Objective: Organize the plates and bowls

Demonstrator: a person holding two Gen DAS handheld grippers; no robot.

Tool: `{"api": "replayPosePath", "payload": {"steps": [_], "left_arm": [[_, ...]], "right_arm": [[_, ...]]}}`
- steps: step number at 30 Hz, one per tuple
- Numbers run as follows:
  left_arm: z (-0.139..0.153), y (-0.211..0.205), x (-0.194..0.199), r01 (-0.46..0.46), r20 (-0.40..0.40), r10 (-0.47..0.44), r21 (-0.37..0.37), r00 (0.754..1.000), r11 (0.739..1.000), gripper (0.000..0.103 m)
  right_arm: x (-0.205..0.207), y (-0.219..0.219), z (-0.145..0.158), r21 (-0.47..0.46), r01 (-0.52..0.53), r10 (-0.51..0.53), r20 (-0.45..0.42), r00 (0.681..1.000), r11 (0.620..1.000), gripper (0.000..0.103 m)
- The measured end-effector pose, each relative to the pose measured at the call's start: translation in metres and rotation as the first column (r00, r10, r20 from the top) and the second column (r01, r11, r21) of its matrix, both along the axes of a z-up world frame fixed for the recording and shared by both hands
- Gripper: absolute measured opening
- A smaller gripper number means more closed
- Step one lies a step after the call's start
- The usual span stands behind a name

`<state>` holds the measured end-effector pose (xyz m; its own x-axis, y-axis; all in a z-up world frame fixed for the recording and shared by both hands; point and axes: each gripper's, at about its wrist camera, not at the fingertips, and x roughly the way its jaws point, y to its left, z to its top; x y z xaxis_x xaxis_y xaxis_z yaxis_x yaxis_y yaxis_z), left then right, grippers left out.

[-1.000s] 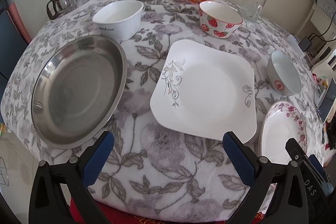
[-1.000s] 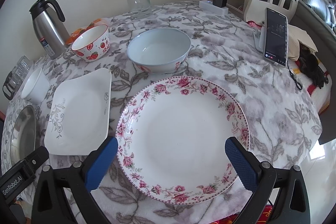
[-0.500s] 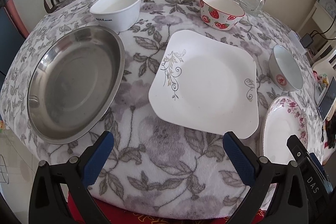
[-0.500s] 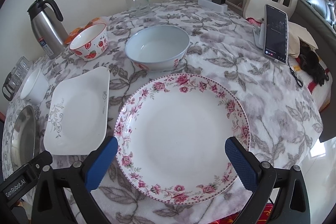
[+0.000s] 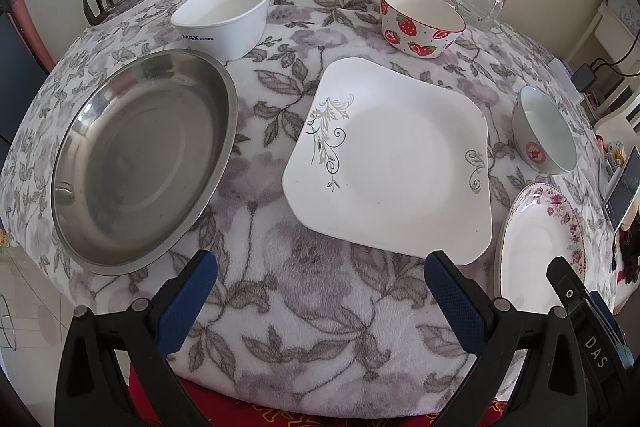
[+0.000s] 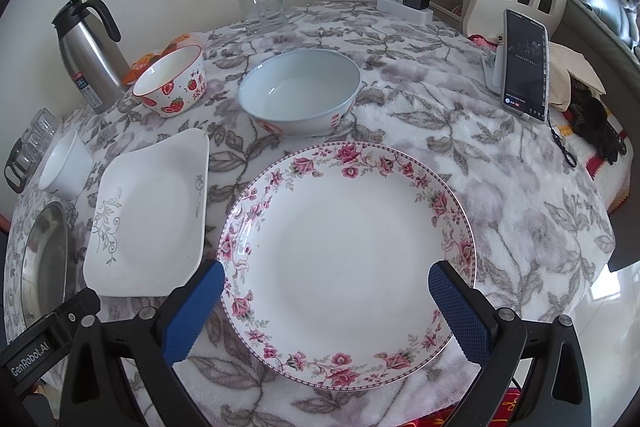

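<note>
Both jaws are being held wide, nothing gripped. Left gripper (image 5: 320,297) is being aimed at the square white plate (image 5: 394,163), beside the steel pan (image 5: 140,163). Right gripper (image 6: 326,307) is being hung over the floral plate (image 6: 348,259), near the blue bowl (image 6: 300,91). Risk: plates are lying flat on plush cloth (image 6: 500,187), so the fabric could be pinched or a glazed rim could be slipped off.

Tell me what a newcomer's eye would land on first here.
The rose-rimmed round plate fills the right wrist view, just ahead of the open right gripper. In the left wrist view, a shiny steel pan sits beside a square white plate, with a strawberry bowl behind them.
</note>
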<state>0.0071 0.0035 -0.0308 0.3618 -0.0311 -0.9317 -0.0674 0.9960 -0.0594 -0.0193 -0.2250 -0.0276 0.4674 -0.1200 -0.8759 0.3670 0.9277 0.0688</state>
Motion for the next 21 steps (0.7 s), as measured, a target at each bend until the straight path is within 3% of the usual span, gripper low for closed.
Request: {"api": "replayPosePath", "payload": {"steps": [15, 21], "left_arm": [[0.006, 0.002, 0.000, 0.000, 0.006, 0.000, -0.007, 1.000, 1.000, 0.103], [0.018, 0.012, -0.005, -0.021, 0.049, 0.022, -0.026, 0.999, 0.999, 0.103]], "right_arm": [[0.000, 0.005, 0.005, -0.015, -0.016, 0.016, 0.013, 1.000, 1.000, 0.103], [-0.001, 0.018, 0.012, -0.030, -0.052, 0.053, 0.032, 0.998, 0.998, 0.103]]}}
